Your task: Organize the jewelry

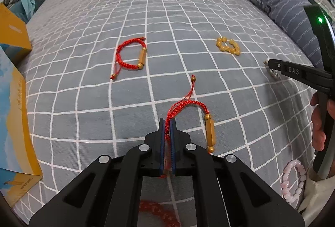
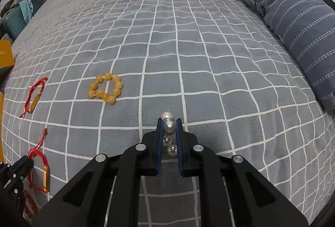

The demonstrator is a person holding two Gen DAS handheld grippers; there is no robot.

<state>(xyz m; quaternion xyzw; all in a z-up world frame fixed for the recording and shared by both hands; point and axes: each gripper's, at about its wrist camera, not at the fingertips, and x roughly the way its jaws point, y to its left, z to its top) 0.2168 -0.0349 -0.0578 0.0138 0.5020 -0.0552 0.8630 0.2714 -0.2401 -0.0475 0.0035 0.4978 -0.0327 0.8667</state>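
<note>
Glossy pearl beads [image 2: 169, 126] between matt black plastic fingers [image 2: 179, 132]; beyond them, soft woven cloth bedsheet [image 2: 188, 49] and shiny amber beads [image 2: 106, 88].

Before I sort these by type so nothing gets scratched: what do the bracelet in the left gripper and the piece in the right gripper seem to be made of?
The red bracelet in the left gripper looks like braided cord, matte, with a satin gold-toned tube bead, metal or plated. The pearl piece in the right gripper shows glossy white beads with highlights; real or imitation pearl can't be told.
</note>
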